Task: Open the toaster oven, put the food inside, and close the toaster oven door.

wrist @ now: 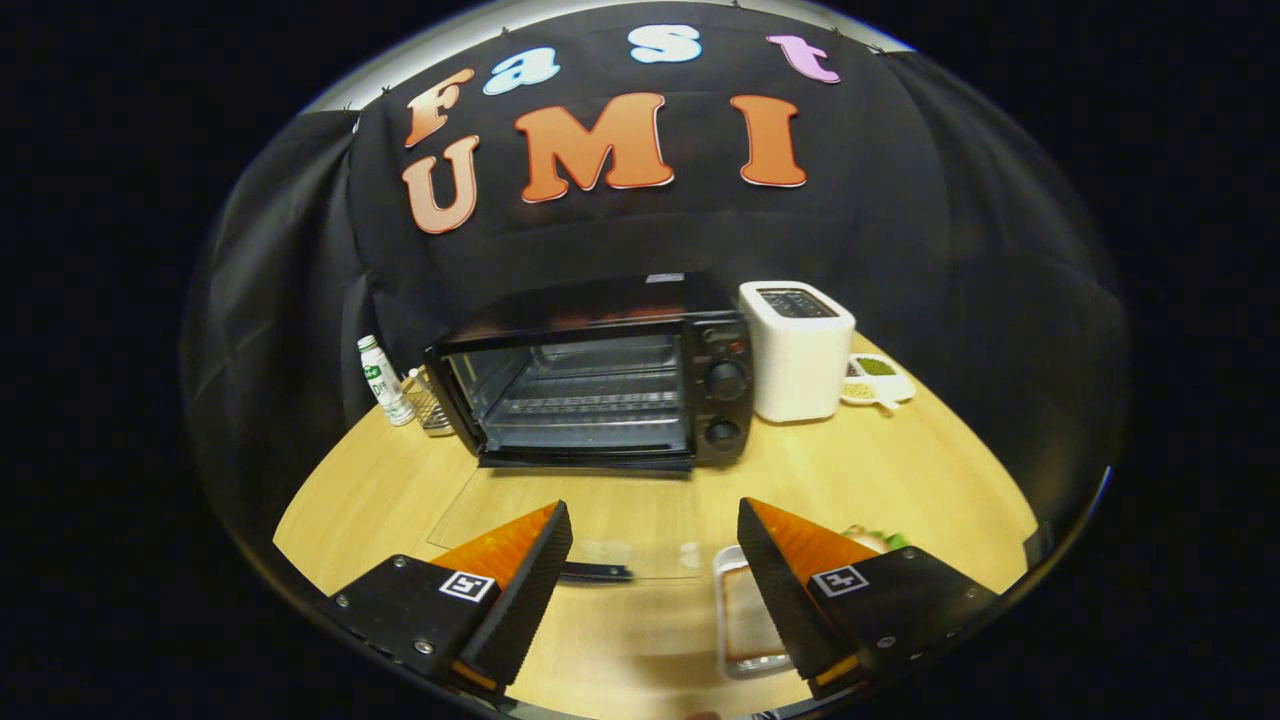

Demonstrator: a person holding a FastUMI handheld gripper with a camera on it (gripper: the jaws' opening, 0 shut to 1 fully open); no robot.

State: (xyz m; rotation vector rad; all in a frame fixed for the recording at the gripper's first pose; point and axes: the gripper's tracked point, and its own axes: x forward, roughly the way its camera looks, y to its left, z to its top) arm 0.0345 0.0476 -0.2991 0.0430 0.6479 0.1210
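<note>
Toaster oven (600,385): sitting beyond the fingers, its glass door (570,515) lying open on the table (900,470).
Food tray (745,620): resting by the right finger; probably light, stiff, shallow; take its rim.
Gripper (655,555): fingers spreading wide, holding nothing.

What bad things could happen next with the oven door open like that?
The tool hangs open right above the glass door, which lies flat on the table, so it might bump the door. The food tray sits by one finger, not held yet; a crooked pinch may tip it before it reaches the toaster oven.
</note>
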